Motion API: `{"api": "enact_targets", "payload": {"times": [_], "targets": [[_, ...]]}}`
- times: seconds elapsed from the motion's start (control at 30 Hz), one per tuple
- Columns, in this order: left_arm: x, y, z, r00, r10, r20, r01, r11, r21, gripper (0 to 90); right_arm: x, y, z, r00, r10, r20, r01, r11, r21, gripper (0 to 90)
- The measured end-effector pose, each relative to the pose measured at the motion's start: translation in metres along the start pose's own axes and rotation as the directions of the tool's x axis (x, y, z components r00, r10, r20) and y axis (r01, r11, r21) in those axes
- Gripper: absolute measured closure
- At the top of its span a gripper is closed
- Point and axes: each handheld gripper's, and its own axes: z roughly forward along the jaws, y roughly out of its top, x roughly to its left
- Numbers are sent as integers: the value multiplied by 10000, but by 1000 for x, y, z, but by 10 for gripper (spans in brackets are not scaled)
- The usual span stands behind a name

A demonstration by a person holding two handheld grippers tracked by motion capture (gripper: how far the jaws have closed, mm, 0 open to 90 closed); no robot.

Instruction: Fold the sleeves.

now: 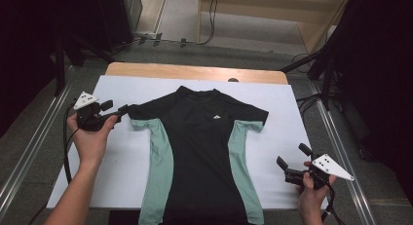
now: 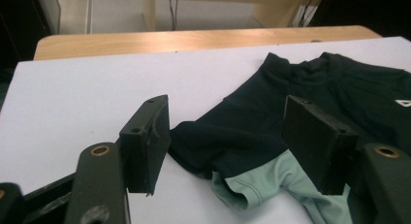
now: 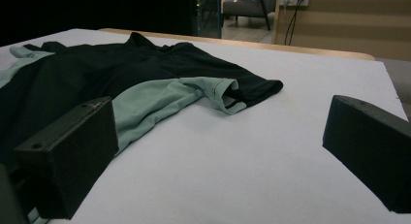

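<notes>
Left hand-held gripper [image 1: 122, 109] hovers with jaws parted around the sleeve edge of the shirt [image 1: 197, 152], not clamped. Right hand-held gripper [image 1: 292, 159] stands released near the hem side. Smooth black fabric with mint side panels lies flat on the white-covered desk [image 1: 122, 166]; its hem is cut off at the bottom edge.

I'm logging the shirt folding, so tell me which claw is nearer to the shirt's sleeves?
Left. The left claw is open at the tip of the shirt's sleeve on that side; the right claw is open over bare white table cover, off from the other sleeve.
</notes>
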Motion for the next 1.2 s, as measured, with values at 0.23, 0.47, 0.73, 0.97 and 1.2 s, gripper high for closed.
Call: {"api": "enact_targets", "payload": {"times": [0.23, 0.47, 0.73, 0.97, 1.2], "targets": [[7, 6, 22, 9998, 195, -71, -189, 9973, 713, 410, 0, 0, 0, 10000, -4, -4, 4, 10000, 18, 0], [22, 8, 43, 9998, -105, -159, 127, 9896, 1435, 445, 0, 0, 0, 10000, -4, -13, 4, 10000, 27, 0], [36, 4, 67, 9994, -237, -267, 290, 9756, 2176, 444, 0, 0, 1, 10000, -29, -17, 29, 10000, 54, 0], [43, -5, 83, 9985, -524, -170, 550, 9637, 2611, 478, 0, 0, 1, 10000, -19, -16, 19, 9999, 99, 0], [42, -12, 92, 9995, -315, 33, 292, 9577, 2862, 536, 0, 0, 1, 10000, 11, 7, -11, 9999, 102, 0]]}}
